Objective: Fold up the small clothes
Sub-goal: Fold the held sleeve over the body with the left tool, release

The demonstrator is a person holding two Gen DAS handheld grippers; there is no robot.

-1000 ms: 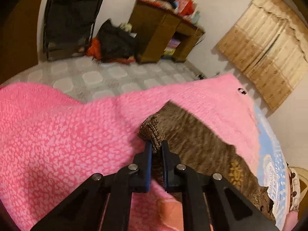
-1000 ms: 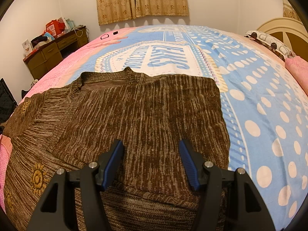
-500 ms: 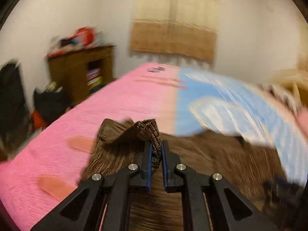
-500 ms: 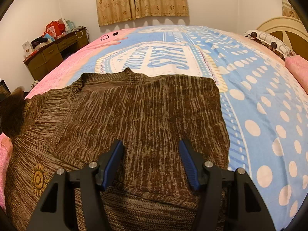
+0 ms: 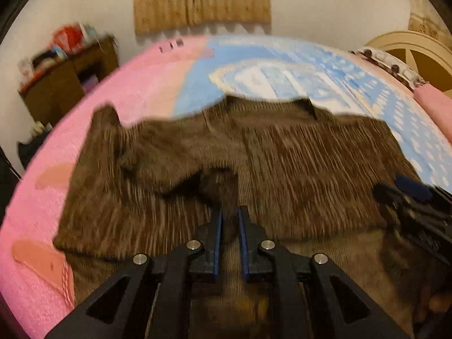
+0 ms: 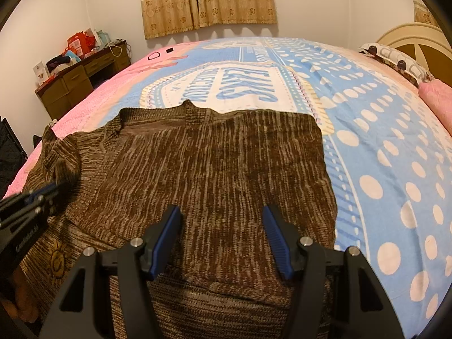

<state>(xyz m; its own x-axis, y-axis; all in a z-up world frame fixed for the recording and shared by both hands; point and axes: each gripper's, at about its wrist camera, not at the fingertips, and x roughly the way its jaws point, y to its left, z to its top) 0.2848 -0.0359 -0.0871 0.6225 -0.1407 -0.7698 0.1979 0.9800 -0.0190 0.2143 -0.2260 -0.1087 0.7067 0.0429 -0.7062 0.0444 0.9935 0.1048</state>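
sweater point(image 6: 214, 175) lies flat on the bedspread point(image 6: 381, 130); left gripper point(image 5: 229, 220) pinches its sleeve point(image 5: 217, 186), right gripper point(image 6: 220, 237) hovers agape. a loose pinch could drop the sleeve mid-fold.

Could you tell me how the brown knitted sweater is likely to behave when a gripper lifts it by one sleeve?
Probably floppy: the brown knitted sweater lies limp on the bedspread, and its sleeve, pinched in the left gripper, bends where it is held. The chunky knit should grip rather than slip. The open right gripper hovers over it, touching nothing.
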